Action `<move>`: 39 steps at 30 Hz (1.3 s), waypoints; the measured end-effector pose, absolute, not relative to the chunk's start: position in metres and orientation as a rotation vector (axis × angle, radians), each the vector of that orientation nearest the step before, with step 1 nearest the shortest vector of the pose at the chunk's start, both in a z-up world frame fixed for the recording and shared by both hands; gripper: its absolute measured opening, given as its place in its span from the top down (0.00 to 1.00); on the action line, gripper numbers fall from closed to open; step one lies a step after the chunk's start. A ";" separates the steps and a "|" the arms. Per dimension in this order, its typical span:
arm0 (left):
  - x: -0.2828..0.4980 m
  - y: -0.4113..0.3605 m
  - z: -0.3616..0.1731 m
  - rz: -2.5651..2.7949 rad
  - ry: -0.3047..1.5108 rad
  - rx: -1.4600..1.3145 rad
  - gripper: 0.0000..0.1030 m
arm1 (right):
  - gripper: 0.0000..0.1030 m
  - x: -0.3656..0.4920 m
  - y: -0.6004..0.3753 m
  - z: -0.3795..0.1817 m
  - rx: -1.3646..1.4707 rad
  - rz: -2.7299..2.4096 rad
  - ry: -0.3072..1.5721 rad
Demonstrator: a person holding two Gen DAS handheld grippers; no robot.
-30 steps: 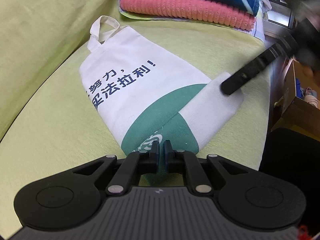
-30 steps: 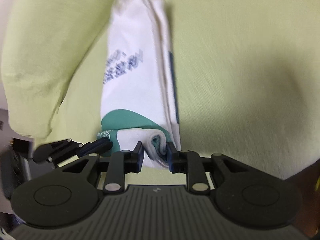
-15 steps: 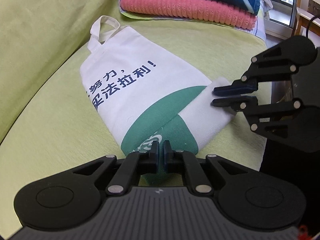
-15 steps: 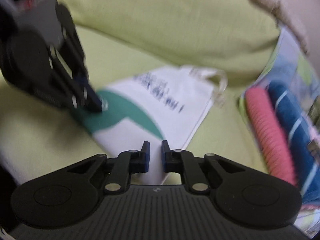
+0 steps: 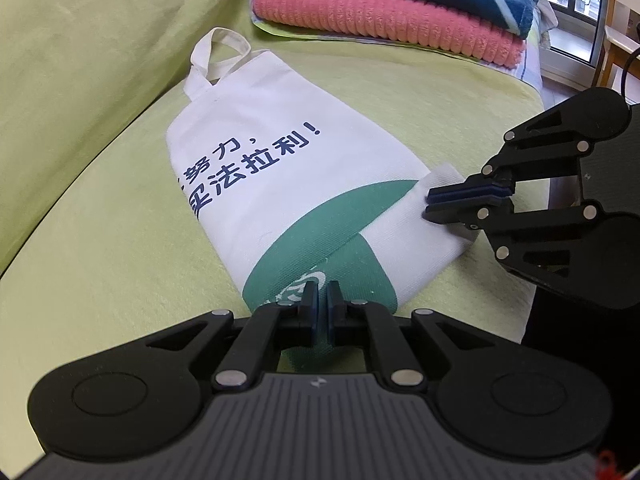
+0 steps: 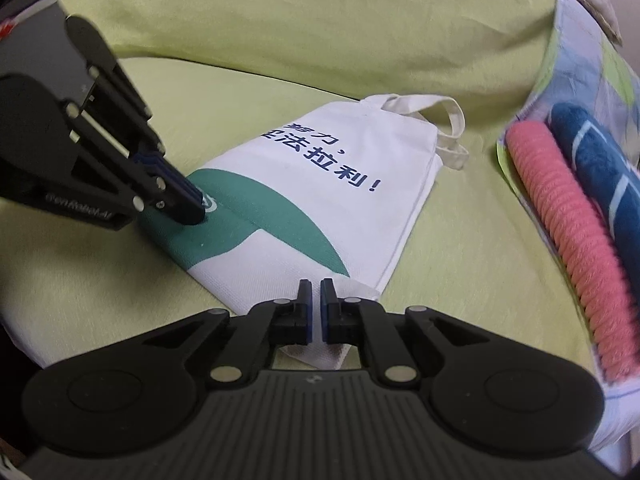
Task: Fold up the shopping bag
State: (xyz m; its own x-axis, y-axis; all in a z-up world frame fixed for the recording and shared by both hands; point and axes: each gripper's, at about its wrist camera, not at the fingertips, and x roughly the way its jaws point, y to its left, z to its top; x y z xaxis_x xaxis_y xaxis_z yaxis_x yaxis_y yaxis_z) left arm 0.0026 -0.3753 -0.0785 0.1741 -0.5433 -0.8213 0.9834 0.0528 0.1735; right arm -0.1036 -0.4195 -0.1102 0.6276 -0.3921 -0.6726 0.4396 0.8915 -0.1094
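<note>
Both clenched, gripping nothing: left gripper (image 5: 319, 300) and right gripper (image 6: 316, 296). Parked at near end of shopping bag (image 5: 276, 184). Long axis stretching away toward handles (image 5: 216, 52).

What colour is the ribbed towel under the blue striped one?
Pink ribbed towel, clearest in the left wrist view.

A white shopping bag (image 5: 280, 184) with dark blue lettering and a green shape lies folded lengthwise on a yellow-green sofa (image 5: 100, 220), its handles (image 5: 212, 60) toward the backrest. The left hand-held gripper (image 5: 319, 300), jaws closed, rests at the bag's green near end. The right hand-held gripper (image 5: 436, 202), also closed, sits over the bag's right corner. Folded pink and blue towels (image 5: 392, 8) lie beyond.
</note>
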 end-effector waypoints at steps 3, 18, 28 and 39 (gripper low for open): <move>0.001 -0.371 -0.078 -1.300 0.623 0.848 0.93 | 0.94 -0.105 -0.419 -0.112 0.076 -0.476 0.750; -0.063 -0.281 -0.146 -1.247 -0.406 1.530 0.59 | 0.96 -0.113 -0.427 -0.115 0.179 -0.476 0.710; -0.043 -0.300 -0.163 -1.383 -0.486 1.582 0.69 | 0.99 -0.115 -0.437 -0.115 0.226 -0.451 0.709; -0.028 -0.315 -0.135 -1.524 -0.308 1.545 0.68 | 0.49 -0.147 -0.389 -0.115 -0.437 -0.276 0.688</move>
